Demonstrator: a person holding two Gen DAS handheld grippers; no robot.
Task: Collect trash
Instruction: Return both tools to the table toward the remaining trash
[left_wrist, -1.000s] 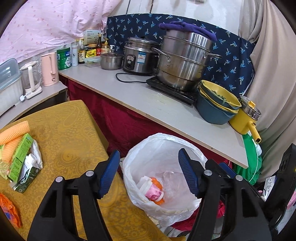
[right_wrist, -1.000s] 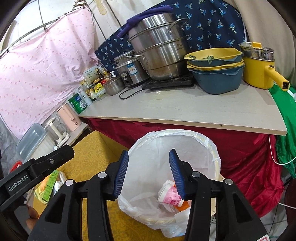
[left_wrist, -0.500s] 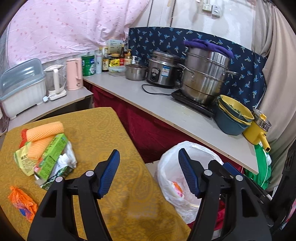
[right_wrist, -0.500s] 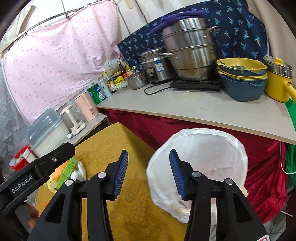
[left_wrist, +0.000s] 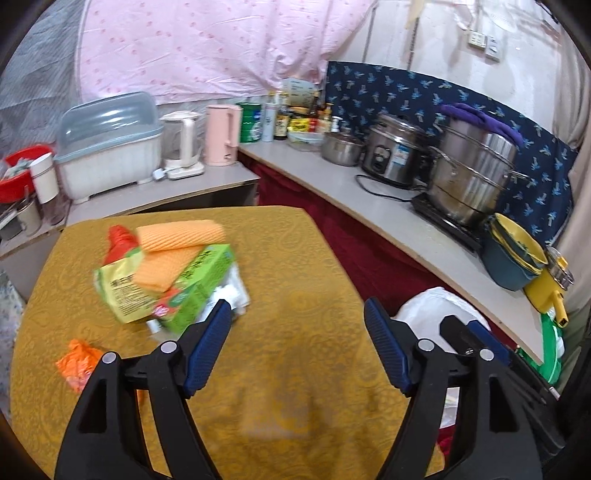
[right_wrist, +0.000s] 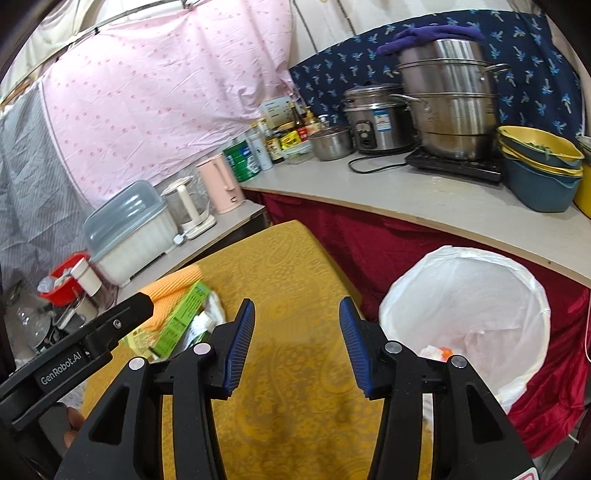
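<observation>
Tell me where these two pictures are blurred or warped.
Left wrist view: the green box and orange wrapper are smeared by motion blur; the fisheye bends the counter. Right wrist view: sharper overall; the counter edge curves, the corners go dark.

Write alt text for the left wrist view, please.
The open left tool hangs empty over a yellow tablecloth, facing a trash pile topped by a green box. A white-lined bin stands right, below a counter of pots.
</observation>
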